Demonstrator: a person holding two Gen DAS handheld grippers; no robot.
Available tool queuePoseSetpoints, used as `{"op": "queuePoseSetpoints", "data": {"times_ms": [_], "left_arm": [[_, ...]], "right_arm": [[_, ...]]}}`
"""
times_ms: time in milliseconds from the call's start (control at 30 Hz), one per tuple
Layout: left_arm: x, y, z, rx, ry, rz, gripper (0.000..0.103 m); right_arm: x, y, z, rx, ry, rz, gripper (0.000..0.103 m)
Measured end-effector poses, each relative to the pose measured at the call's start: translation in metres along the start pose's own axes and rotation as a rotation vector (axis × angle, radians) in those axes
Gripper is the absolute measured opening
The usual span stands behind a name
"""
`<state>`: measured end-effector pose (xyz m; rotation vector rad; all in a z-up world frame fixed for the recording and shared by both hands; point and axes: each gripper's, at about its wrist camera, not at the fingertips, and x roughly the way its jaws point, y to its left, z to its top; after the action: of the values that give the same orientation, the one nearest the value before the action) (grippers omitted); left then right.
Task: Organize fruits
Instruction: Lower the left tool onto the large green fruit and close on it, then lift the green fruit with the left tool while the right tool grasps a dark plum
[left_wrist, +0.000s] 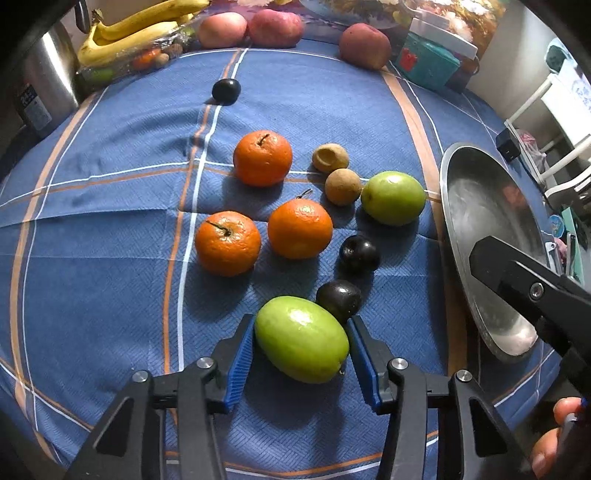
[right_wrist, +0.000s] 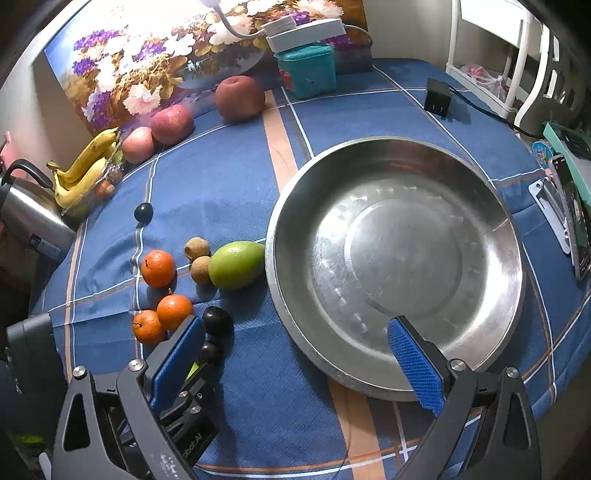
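Observation:
In the left wrist view my left gripper (left_wrist: 302, 356) has its blue pads against both sides of a green fruit (left_wrist: 301, 338) lying on the blue cloth. A dark plum (left_wrist: 339, 300) touches that fruit from behind, and another plum (left_wrist: 359, 254) lies beyond it. Further out are three oranges (left_wrist: 300, 229), two small brown fruits (left_wrist: 343, 186) and a second green fruit (left_wrist: 393, 197). My right gripper (right_wrist: 295, 365) stands wide open with nothing between its pads, over the near rim of the steel pan (right_wrist: 273, 236). One of its black fingers (left_wrist: 517, 280) shows at the right.
A lone plum (left_wrist: 226, 91) lies farther back. Apples (left_wrist: 275, 27), bananas (left_wrist: 140, 29), a steel kettle (left_wrist: 48, 81) and a teal box (left_wrist: 428, 62) line the table's far edge. A black adapter with its cable (right_wrist: 437, 98) and a phone (right_wrist: 576, 221) lie right of the pan.

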<state>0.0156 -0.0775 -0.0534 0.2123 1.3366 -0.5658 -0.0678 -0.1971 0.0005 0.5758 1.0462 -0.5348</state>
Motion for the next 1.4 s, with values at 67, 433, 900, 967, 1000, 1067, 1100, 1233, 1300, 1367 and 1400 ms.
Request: {"op": "queuePoseSetpoints", "data": {"times_ms": [67, 433, 900, 967, 1000, 1067, 1100, 1233, 1300, 1367, 1400], "left_arm": [[-0.001, 0.001, 0.0, -0.002, 0.001, -0.003, 0.053], [-0.022, 0.022, -0.002, -0.039, -0.035, -0.029, 0.052], [-0.061, 0.088, -0.002, -0.265, -0.152, 0.021, 0.052], [-0.065, 0.099, -0.003, -0.298, -0.165, 0.025, 0.052], [-0.067, 0.104, -0.003, -0.313, -0.169, 0.023, 0.052], [-0.066, 0.105, -0.004, -0.333, -0.174, 0.021, 0.052], [-0.067, 0.107, -0.004, -0.341, -0.176, 0.02, 0.052], [-0.067, 0.111, -0.005, -0.365, -0.183, 0.021, 0.052], [-0.068, 0.114, -0.005, -0.375, -0.184, 0.023, 0.052], [-0.069, 0.117, -0.006, -0.384, -0.184, 0.02, 0.052], [-0.068, 0.118, -0.006, -0.388, -0.183, 0.018, 0.052]], "right_arm": [[0.0, 0.001, 0.0, -0.003, 0.0, -0.001, 0.099], [0.001, 0.01, -0.001, -0.025, -0.012, 0.036, 0.099], [-0.001, 0.012, 0.001, -0.037, -0.048, 0.044, 0.099], [0.001, 0.016, 0.0, -0.053, -0.045, 0.058, 0.099], [0.001, 0.018, -0.001, -0.062, -0.047, 0.064, 0.099], [0.0, 0.024, -0.002, -0.091, -0.056, 0.083, 0.099], [-0.001, 0.027, -0.003, -0.104, -0.06, 0.09, 0.099], [-0.005, 0.048, -0.011, -0.207, -0.106, 0.093, 0.099], [-0.005, 0.055, -0.014, -0.246, -0.121, 0.084, 0.099], [-0.005, 0.061, -0.016, -0.276, -0.128, 0.064, 0.099], [-0.003, 0.063, -0.017, -0.284, -0.118, 0.074, 0.099]]}}
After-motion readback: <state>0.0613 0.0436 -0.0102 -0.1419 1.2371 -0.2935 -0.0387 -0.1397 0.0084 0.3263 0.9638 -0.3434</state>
